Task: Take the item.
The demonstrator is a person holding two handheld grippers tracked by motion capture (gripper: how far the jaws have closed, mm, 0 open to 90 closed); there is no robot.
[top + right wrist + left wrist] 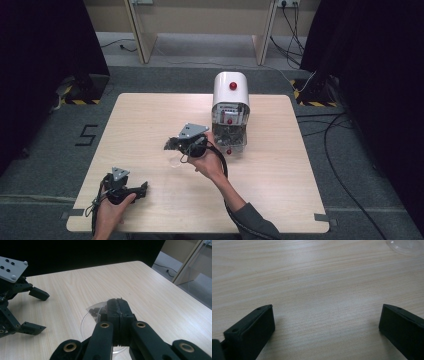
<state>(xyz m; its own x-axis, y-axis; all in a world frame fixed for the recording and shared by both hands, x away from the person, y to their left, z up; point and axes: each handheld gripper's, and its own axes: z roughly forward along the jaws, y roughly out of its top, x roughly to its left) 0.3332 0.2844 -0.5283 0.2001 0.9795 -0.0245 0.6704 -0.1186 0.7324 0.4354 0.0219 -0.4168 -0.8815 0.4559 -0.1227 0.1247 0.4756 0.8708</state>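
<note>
My right gripper (171, 145) hovers over the middle of the table, jaws pointing left. In the right gripper view it (117, 302) is shut on the corner of a small clear plastic bag (96, 310) holding dark bits. The bag hangs just above a clear round dish (85, 326) that lies on the wood; the dish's rim (404, 245) also shows in the left gripper view. My left gripper (144, 188) rests low near the table's front left, jaws wide apart (327, 306) with nothing between them. It (42, 312) also stands open in the right gripper view.
A white machine (230, 87) with a red button and a clear-fronted chamber stands at the back centre of the wooden table (280, 165), right beside my right hand. Cables run across the floor at the right.
</note>
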